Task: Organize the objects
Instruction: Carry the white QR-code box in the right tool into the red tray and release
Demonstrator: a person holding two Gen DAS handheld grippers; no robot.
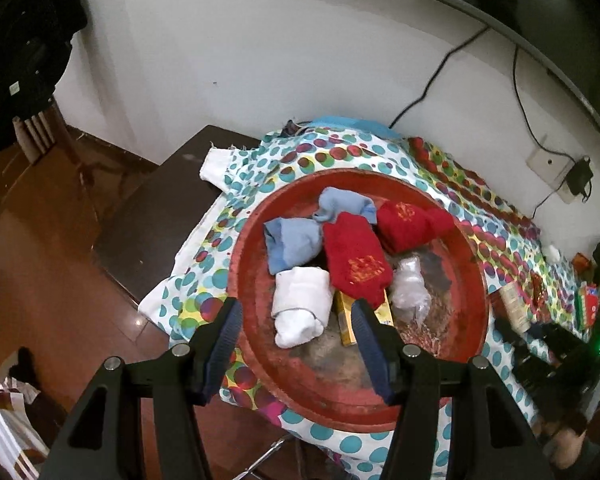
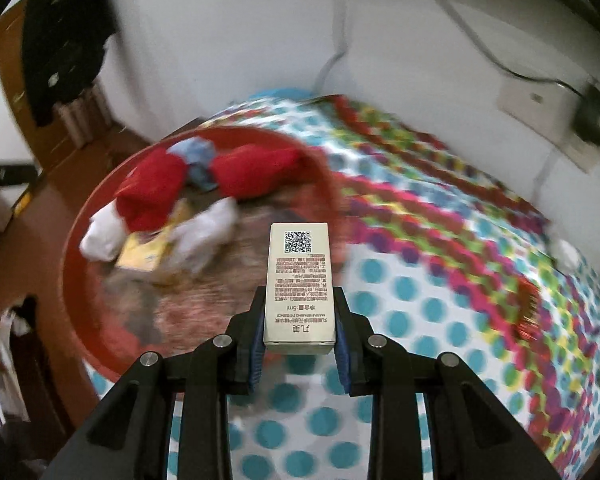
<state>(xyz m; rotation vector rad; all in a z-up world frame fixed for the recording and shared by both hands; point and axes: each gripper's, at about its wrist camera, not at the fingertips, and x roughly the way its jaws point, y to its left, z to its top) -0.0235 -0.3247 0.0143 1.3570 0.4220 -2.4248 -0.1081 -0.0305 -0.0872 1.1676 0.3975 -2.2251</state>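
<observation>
Right wrist: red basin (image 2: 84,240) of socks (image 2: 152,196) beside held box (image 2: 300,284).

Box (image 2: 299,286) in the right gripper (image 2: 299,354): QR code; upside-down print with "5ml"; small Chinese text illegible.
Red socks (image 1: 358,262) ahead of the left gripper (image 1: 296,344): gold emblem, unreadable.

Right wrist view: motion blur smears the red basin (image 2: 204,140), its rolled socks (image 2: 152,192) and the dotted cloth (image 2: 440,240); print on the silver box (image 2: 299,280) is too small to read. Left wrist view: a yellow box (image 1: 346,320) lies largely hidden beneath a red sock (image 1: 356,260); items at the right edge (image 1: 592,280) are cut off and indistinct.
</observation>
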